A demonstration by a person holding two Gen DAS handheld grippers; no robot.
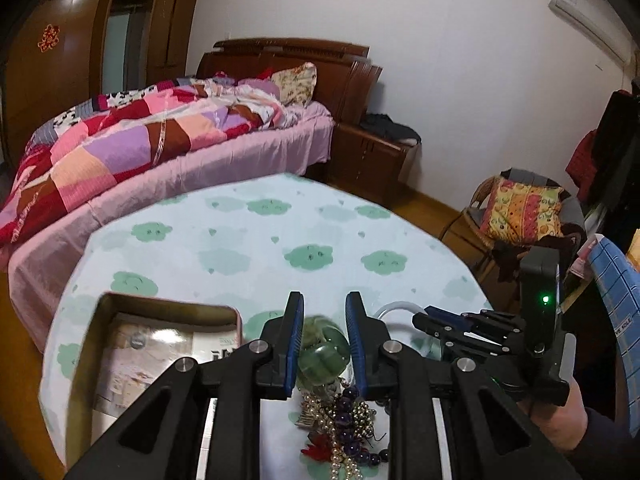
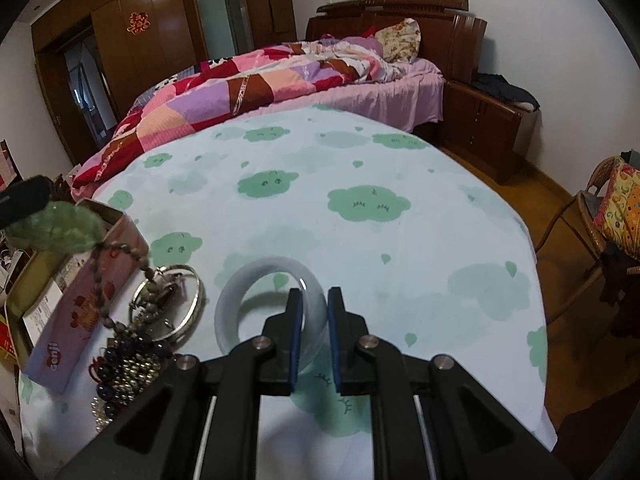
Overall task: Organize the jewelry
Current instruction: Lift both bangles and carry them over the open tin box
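Both tongs (image 1: 324, 344) (image 2: 314, 336) grip jewelry, tablecloth (image 2: 360, 168) bare to its far edge

The right hand-held gripper (image 2: 314, 312) pinches a pale round bangle (image 2: 240, 292) that rests on the desk (image 2: 360, 240) with its green cloud cloth. To the left lie a silver ring (image 2: 196, 304), a pile of beads (image 2: 132, 364) and an open tin box (image 2: 80, 292). A green stone (image 2: 60, 228) hangs above the box.

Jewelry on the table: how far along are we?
Early. The tin shows only paper inside. In hand: left gripper holds the green jade pendant, its bead strand trailing; right gripper pinches the pale bangle. Left: bead pile, silver bangle.
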